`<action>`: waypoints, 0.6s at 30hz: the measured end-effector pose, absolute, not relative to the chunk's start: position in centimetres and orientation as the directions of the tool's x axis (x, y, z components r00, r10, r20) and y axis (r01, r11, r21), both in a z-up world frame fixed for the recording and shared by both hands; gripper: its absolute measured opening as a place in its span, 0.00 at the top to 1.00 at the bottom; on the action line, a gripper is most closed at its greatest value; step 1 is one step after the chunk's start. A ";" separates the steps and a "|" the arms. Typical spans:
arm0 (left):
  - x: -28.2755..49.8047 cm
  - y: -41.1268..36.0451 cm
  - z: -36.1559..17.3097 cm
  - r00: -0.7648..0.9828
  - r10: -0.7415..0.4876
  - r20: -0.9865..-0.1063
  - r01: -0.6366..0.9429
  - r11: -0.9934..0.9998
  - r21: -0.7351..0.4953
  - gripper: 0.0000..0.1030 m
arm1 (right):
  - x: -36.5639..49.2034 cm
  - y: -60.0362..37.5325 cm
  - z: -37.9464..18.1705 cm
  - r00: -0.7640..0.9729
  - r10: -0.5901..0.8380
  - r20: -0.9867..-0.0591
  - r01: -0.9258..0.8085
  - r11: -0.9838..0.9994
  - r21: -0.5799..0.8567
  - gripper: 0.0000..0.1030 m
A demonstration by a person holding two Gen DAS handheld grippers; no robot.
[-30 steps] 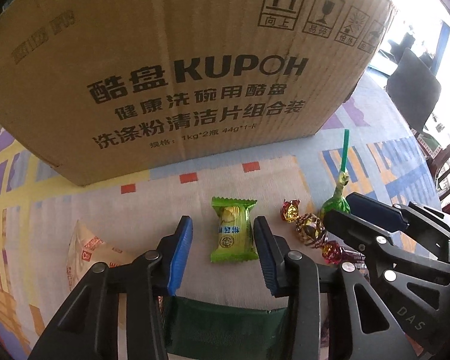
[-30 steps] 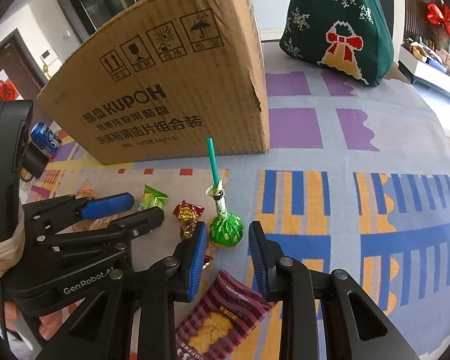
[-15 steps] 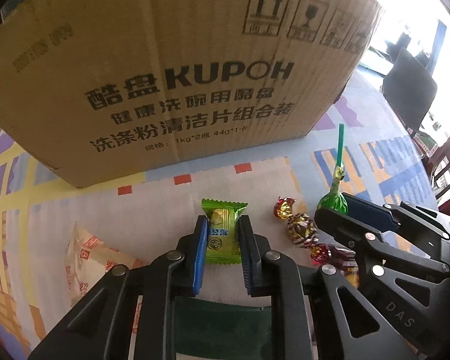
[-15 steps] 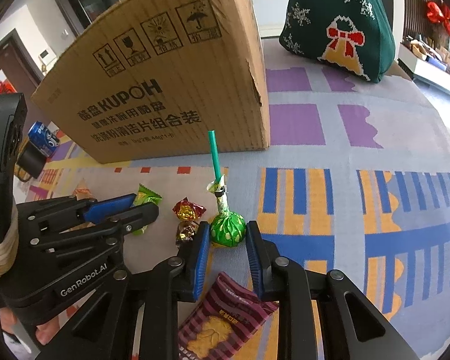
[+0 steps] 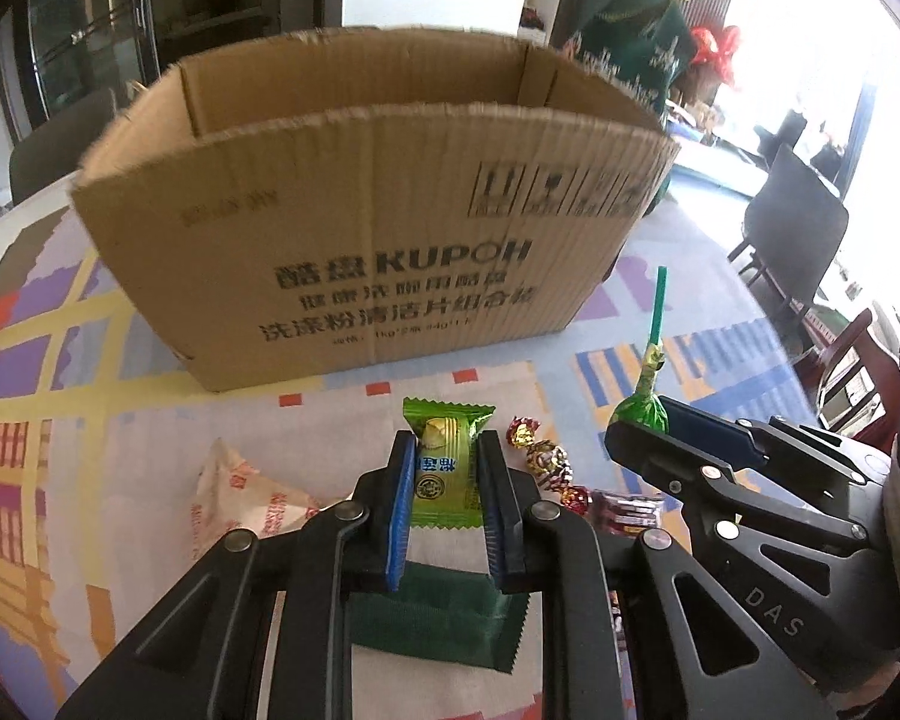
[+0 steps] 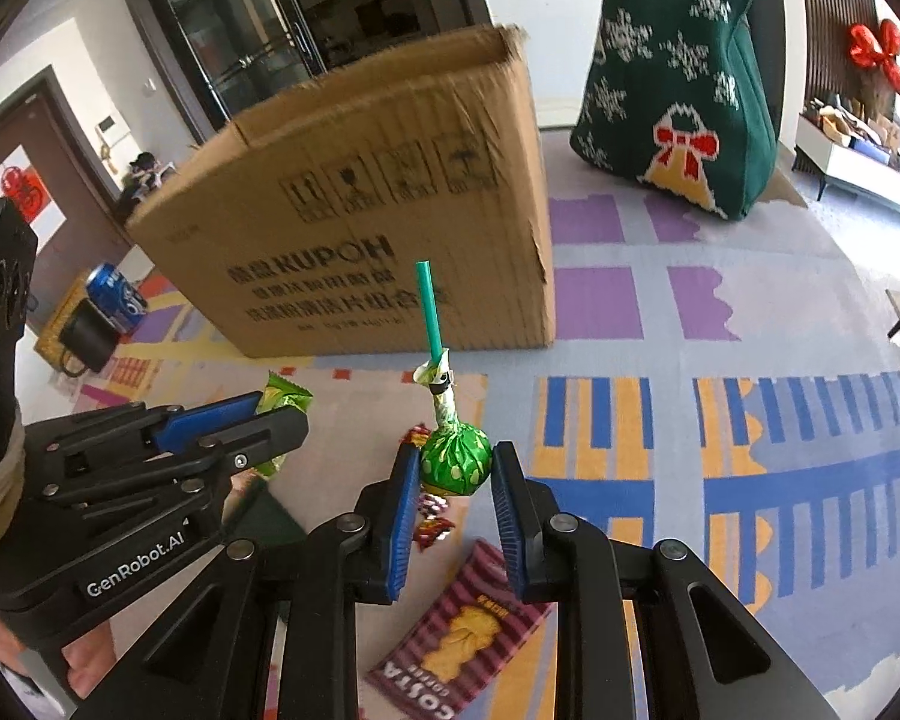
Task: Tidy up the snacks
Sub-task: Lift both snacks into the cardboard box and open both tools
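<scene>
Snacks are lying scattered on the counter (image 6: 750,312), and both tools are gripping one each. Nearest, a dark green packet (image 5: 438,618) is lying under the left tool (image 5: 447,471), which is clamping a light green wrapped candy (image 5: 444,468) between its blue pads. To the right, the right tool (image 6: 456,471) is pinching the green lollipop (image 6: 455,459) by its foil head, stick pointing up. A striped biscuit packet (image 6: 462,636) is lying just beneath it. Red and gold candies (image 5: 543,462) are sitting between the two tools. Farther back, the open cardboard box (image 5: 378,228) is standing, with a green knitted bag (image 6: 684,90) at far right.
</scene>
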State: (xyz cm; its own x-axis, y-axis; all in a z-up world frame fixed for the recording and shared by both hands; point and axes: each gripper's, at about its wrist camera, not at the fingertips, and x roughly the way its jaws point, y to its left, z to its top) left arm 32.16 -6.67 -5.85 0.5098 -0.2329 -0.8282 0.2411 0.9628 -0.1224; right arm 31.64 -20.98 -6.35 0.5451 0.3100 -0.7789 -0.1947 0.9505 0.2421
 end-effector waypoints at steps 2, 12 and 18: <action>31.9 -6.4 -5.2 0.522 -0.237 -0.819 0.239 0.963 -0.126 0.79 | 31.3 -20.7 -5.5 0.557 0.315 -0.768 -0.203 0.949 0.241 0.75; 30.2 -5.0 -0.9 0.594 -0.256 -0.762 0.244 0.961 -0.133 0.79 | 29.8 -20.1 -1.6 0.615 0.340 -0.712 -0.241 0.940 0.241 0.75; 29.7 -4.6 1.3 0.636 -0.260 -0.726 0.247 0.961 -0.128 0.79 | 29.2 -19.6 0.4 0.645 0.352 -0.678 -0.257 0.936 0.241 0.75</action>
State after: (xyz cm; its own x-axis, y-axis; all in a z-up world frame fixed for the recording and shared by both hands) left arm 29.65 -4.59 1.27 0.6362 -0.2603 -0.7262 0.2468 0.9606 -0.1281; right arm 29.21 -19.59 0.40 0.6452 0.3517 -0.6782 -0.2567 0.9359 0.2411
